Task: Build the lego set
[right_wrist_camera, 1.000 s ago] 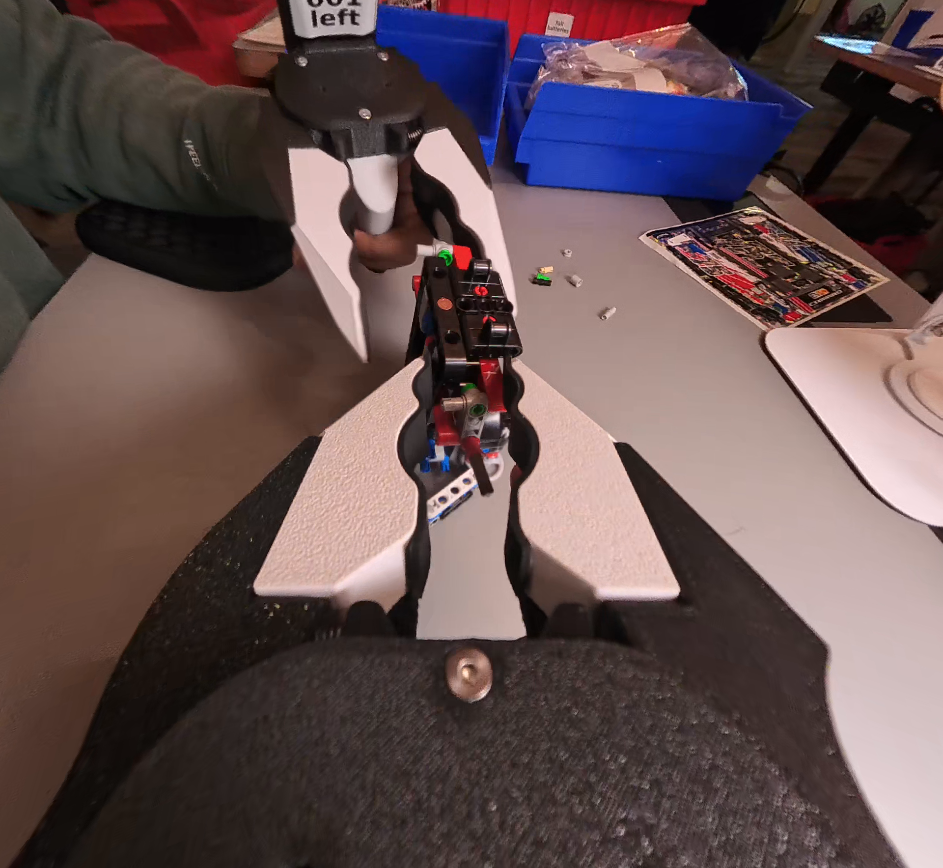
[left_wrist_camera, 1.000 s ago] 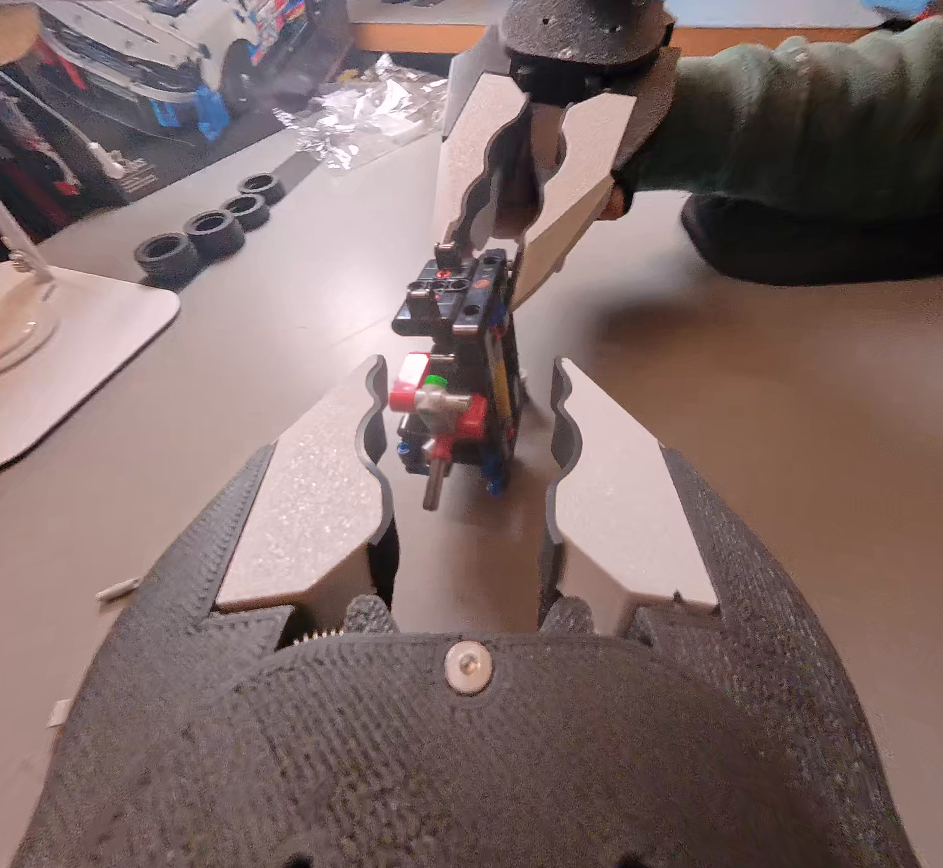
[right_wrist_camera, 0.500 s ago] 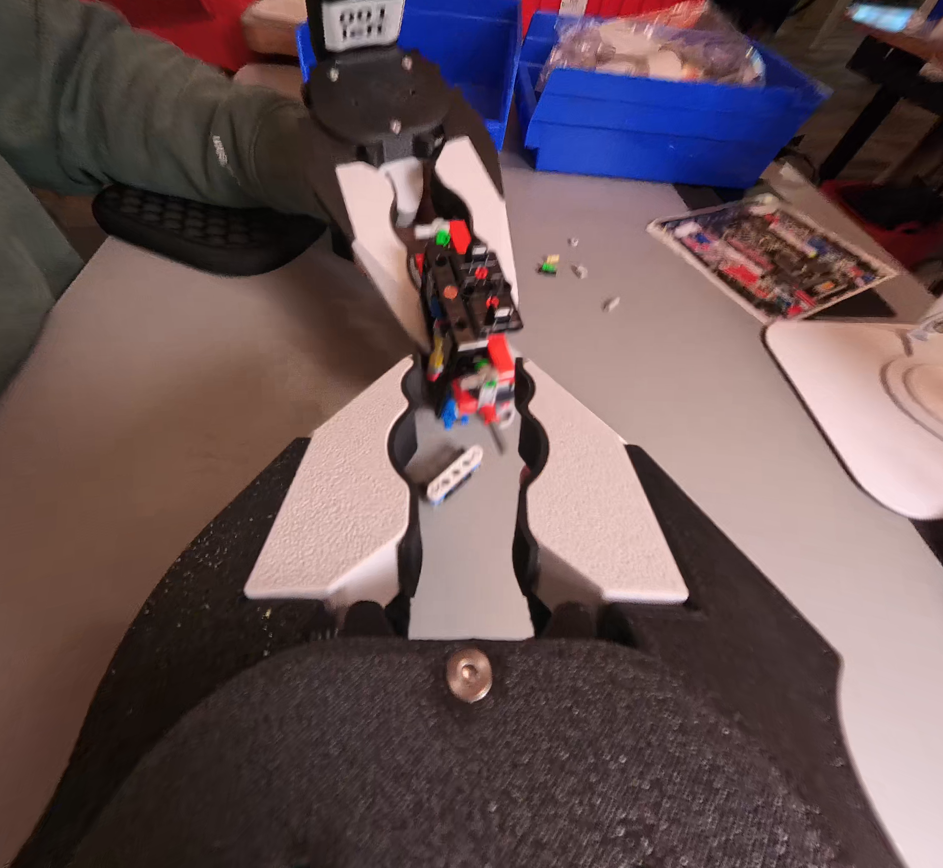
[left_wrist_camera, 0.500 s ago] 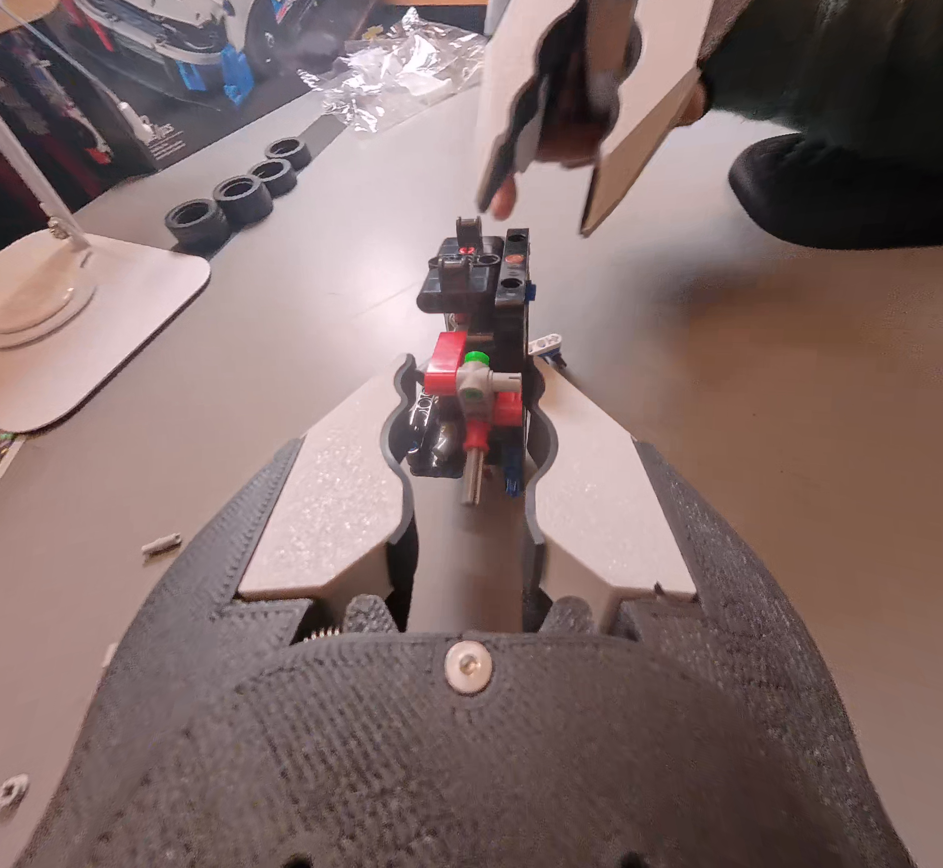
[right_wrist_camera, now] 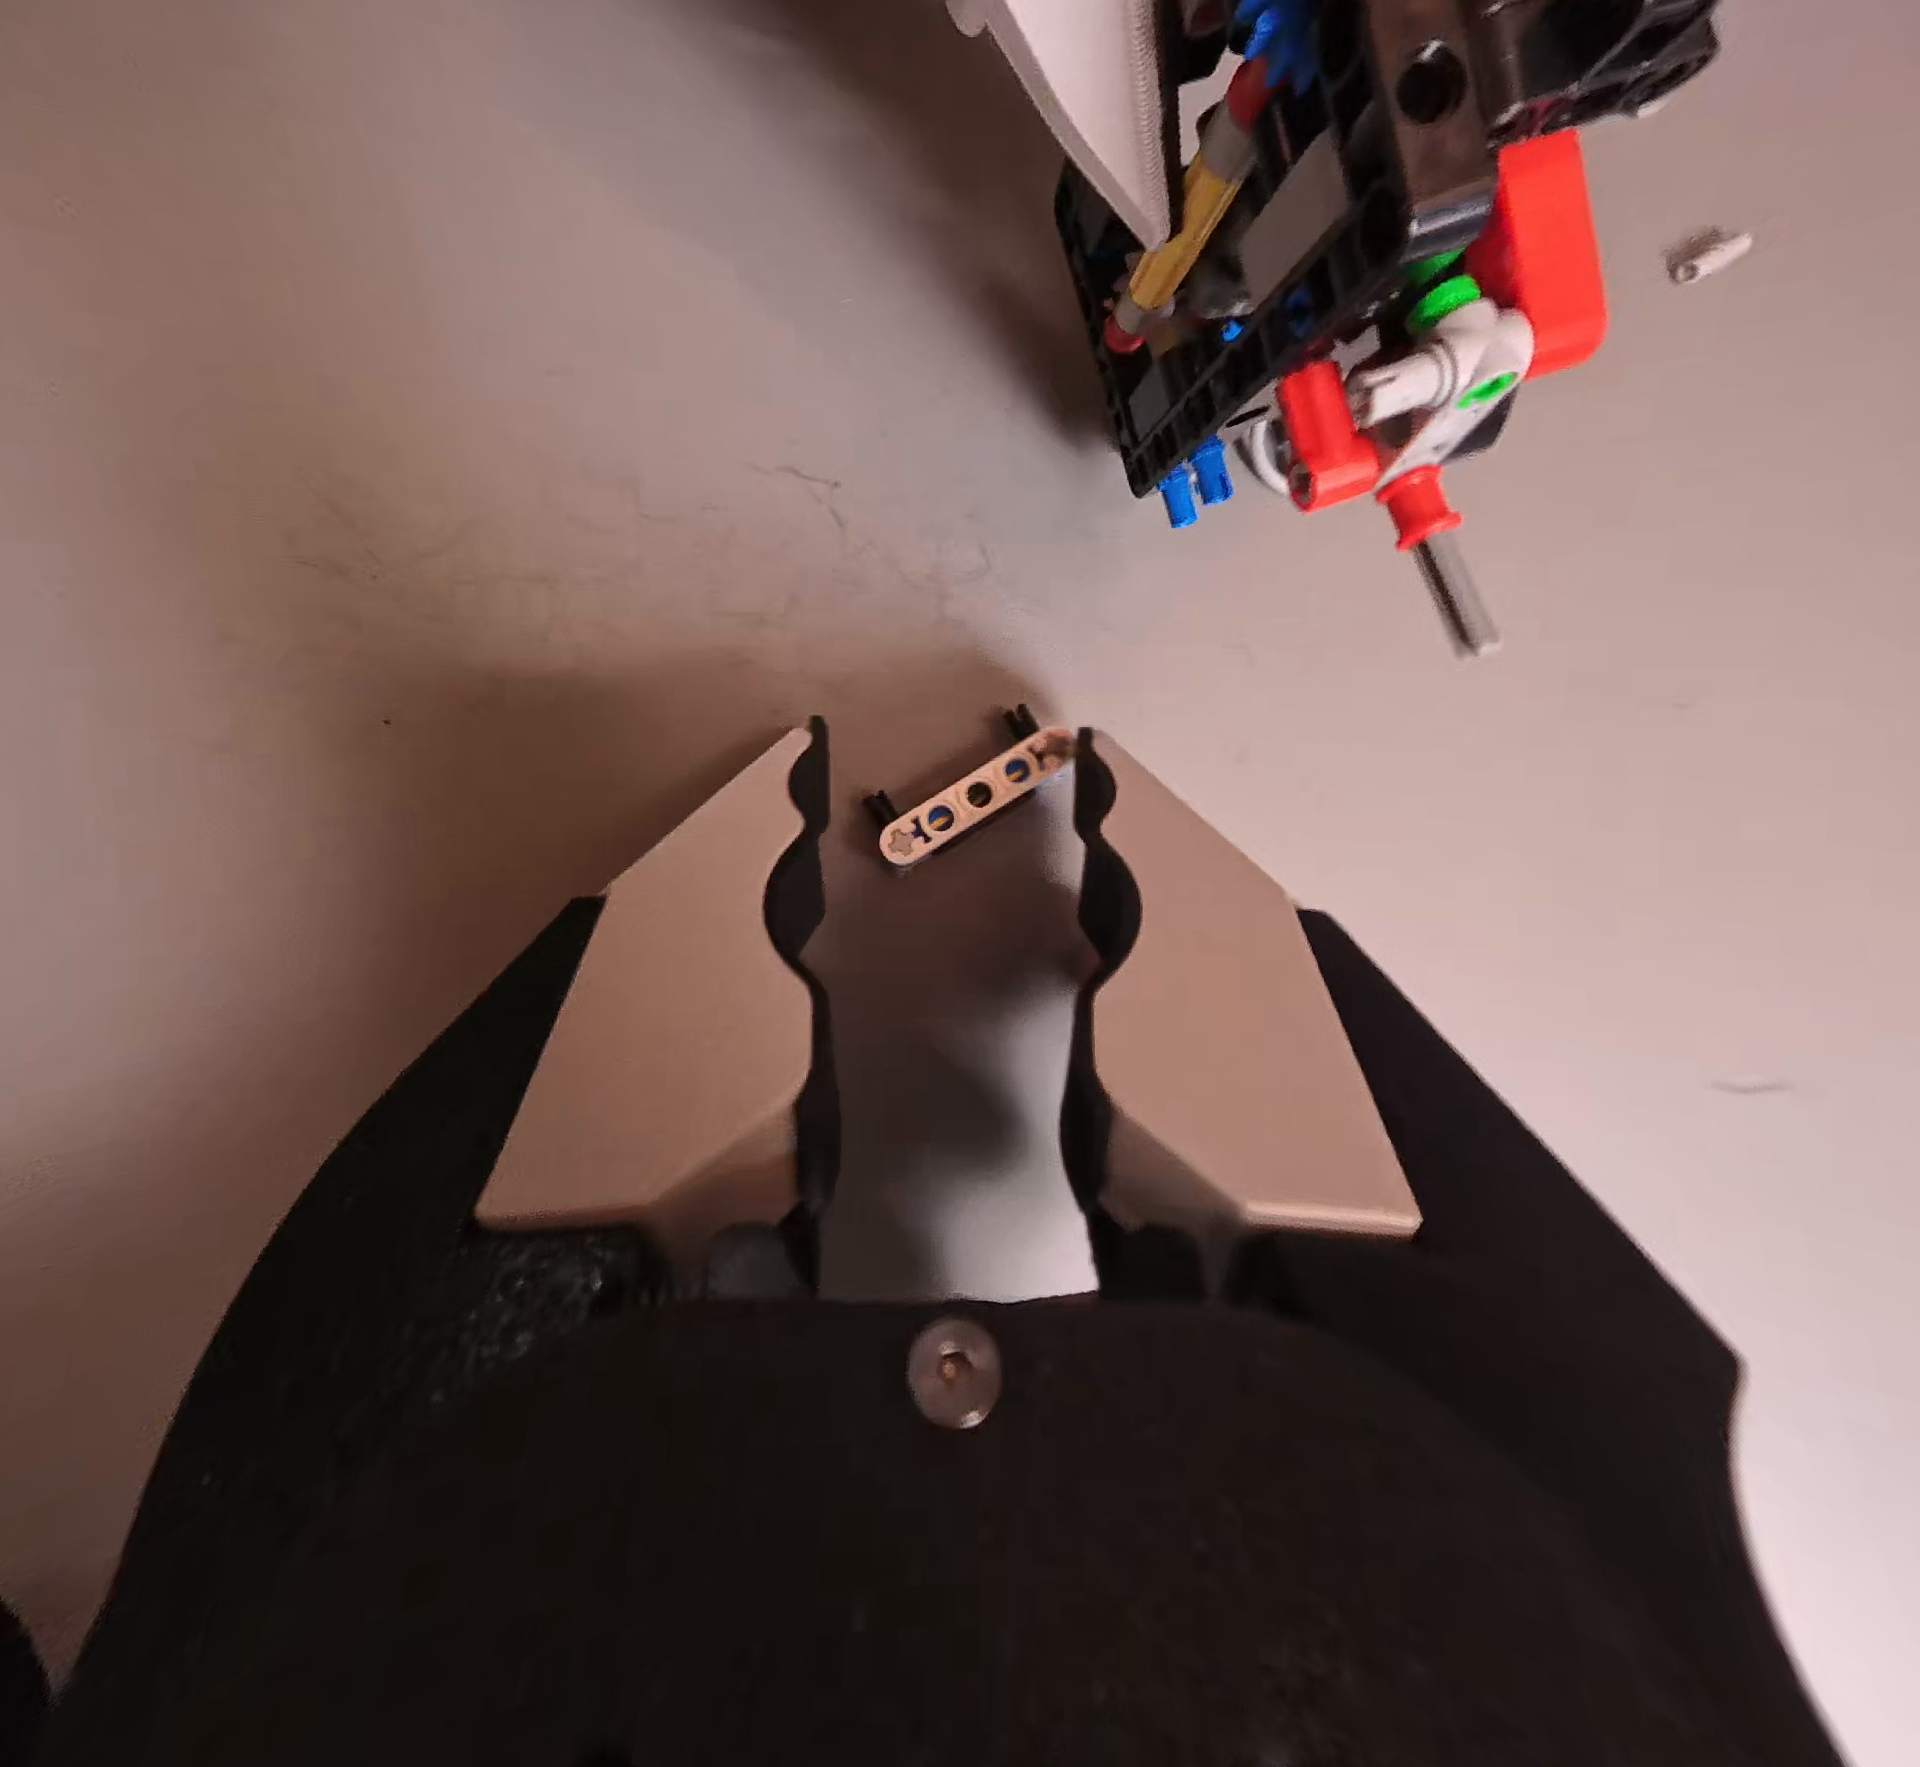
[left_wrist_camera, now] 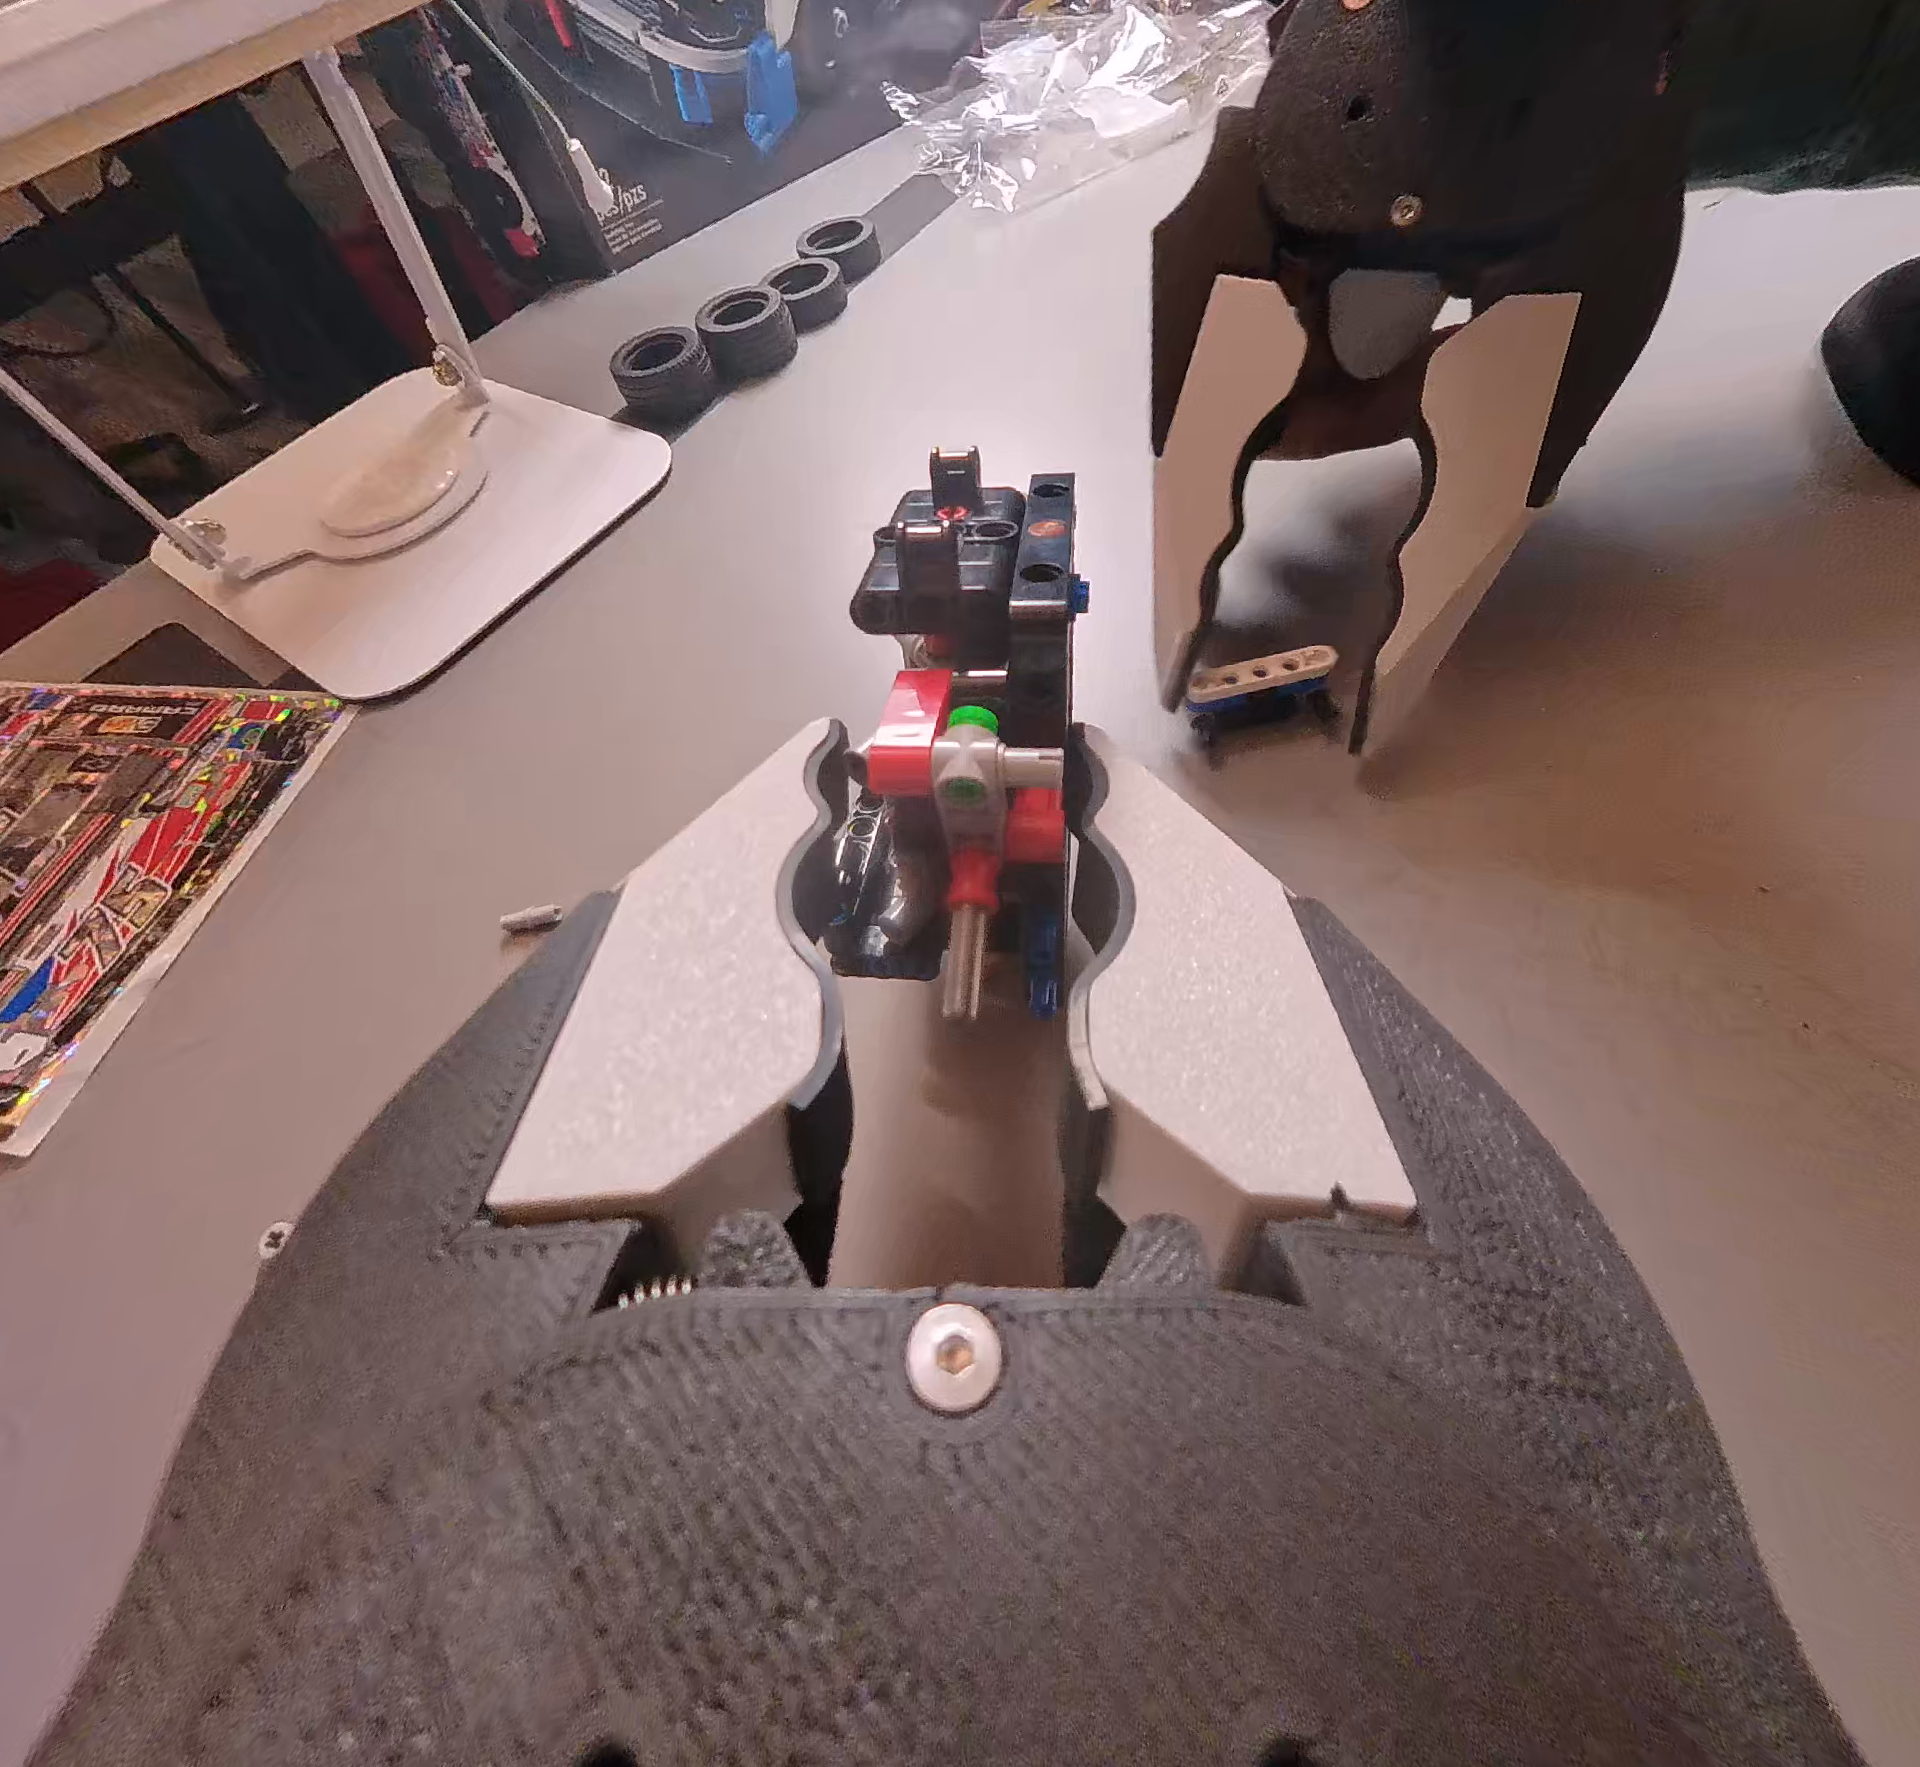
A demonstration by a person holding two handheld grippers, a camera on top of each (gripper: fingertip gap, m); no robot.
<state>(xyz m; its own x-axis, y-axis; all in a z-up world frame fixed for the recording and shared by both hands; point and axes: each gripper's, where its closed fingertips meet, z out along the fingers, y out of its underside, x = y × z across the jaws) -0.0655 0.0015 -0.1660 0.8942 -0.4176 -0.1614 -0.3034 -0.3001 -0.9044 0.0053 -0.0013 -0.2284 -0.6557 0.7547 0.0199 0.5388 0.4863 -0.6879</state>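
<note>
Lego sub-assembly (left_wrist_camera: pixel 961 730), a black frame with red, green and grey parts and a grey axle sticking out, is pinched between the fingers of the left gripper (left_wrist_camera: pixel 951 844), which presses on it from both sides and holds it over the grey table (left_wrist_camera: pixel 1558 990); it reads as a small core of the model, so I judge the build to be at an early stage. Beyond it, the set's box (left_wrist_camera: pixel 727 3) stands at the table's far edge; four black tyres (left_wrist_camera: pixel 748 325) lie in a row before it, not yet fitted; a sticker sheet (left_wrist_camera: pixel 125 865) lies on the left, seemingly unused. Right gripper (right_wrist_camera: pixel 948 808) points down at the table with its fingers spread around a small pale beam (right_wrist_camera: pixel 971 798); its right fingertip (right_wrist_camera: pixel 1086 761) is touching or just beside one end of the beam, the other stands apart. Picking up that beam and joining it looks to be the step in hand; a tiny loose pin (left_wrist_camera: pixel 530 917) lies near the left gripper.
</note>
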